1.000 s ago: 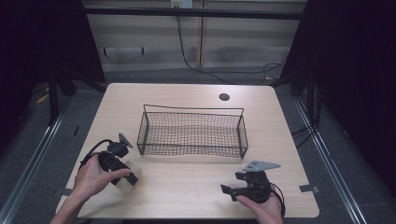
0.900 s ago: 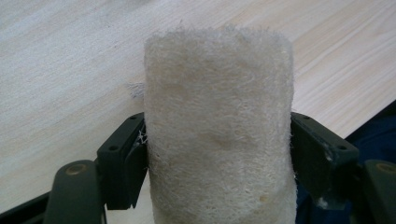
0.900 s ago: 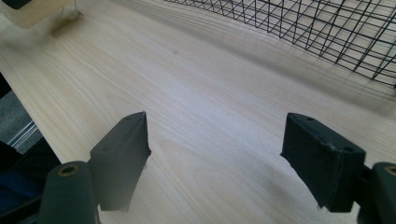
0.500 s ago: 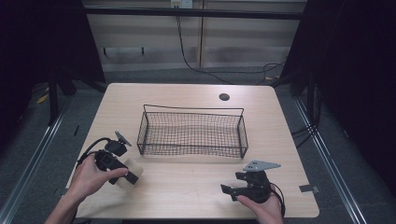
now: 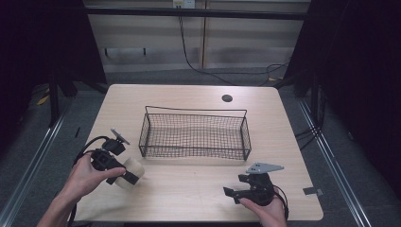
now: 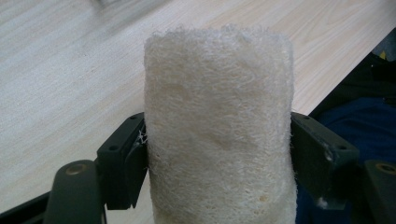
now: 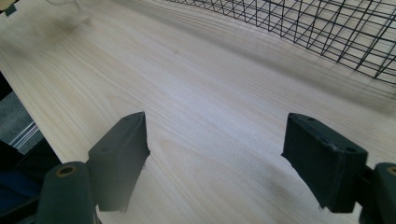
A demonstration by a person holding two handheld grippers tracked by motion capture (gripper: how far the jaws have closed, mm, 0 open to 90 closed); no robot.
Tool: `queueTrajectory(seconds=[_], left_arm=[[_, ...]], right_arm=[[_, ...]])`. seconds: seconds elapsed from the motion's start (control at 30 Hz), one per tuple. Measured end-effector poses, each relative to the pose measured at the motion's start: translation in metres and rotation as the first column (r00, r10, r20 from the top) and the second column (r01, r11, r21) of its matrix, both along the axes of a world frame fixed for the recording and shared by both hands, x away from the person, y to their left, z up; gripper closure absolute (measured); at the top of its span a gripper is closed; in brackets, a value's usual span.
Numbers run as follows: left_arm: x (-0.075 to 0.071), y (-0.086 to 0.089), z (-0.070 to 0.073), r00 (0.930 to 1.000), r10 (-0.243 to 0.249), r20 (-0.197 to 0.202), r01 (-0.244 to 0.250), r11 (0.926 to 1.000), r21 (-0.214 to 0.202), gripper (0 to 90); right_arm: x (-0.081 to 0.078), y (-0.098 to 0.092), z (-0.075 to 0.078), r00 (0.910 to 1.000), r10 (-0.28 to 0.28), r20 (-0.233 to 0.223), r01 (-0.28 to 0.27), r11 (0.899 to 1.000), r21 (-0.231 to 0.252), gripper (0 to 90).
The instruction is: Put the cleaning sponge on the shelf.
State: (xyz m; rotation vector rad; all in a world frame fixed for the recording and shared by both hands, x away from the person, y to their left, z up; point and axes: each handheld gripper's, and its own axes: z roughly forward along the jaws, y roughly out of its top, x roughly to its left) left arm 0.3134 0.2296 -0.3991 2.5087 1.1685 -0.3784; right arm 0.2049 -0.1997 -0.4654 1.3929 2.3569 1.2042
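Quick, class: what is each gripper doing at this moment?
Left gripper: shut on the cream, fibrous loofah cylinder.
Right gripper: open, jaws wide apart, holding nothing.

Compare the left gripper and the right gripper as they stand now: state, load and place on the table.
The left gripper is shut on the loofah roll; the right gripper is open, with bare table between its jaws. The left gripper sits near the wire basket's left end; the right gripper sits near the table's front right. Both are black, hand-held and outside the basket.
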Motion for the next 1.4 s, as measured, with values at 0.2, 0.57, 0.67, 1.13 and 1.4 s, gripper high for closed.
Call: queueTrajectory(seconds=[0.2,0.57,0.67,1.13,1.4], left_arm=[[-0.003,-0.004,0.008,0.9982,-0.037,0.047,0.037,0.9993,0.002,26.7],[-0.006,-0.01,0.019,0.995,-0.069,0.073,0.07,0.9973,-0.021,26.7],[-0.006,-0.012,0.022,0.9956,-0.065,0.068,0.067,0.9972,-0.033,26.7],[-0.002,-0.018,0.03,0.9954,-0.064,0.072,0.068,0.9966,-0.046,26.8],[0.001,-0.024,0.043,0.9939,-0.073,0.083,0.077,0.9959,-0.047,26.8]], right_arm=[[0.0,0.0,0.0,1.0,-0.001,-0.002,0.001,1.0,0.0,21.8],[0.0,0.0,0.0,1.0,0.0,-0.003,0.0,1.0,0.001,21.7],[0.0,0.0,0.0,1.0,0.002,-0.001,-0.002,1.0,0.001,21.7],[0.0,0.001,0.0,1.0,-0.001,-0.002,0.001,1.0,0.0,21.2],[0.0,0.0,0.0,1.0,-0.007,0.0,0.007,1.0,0.005,21.1]])
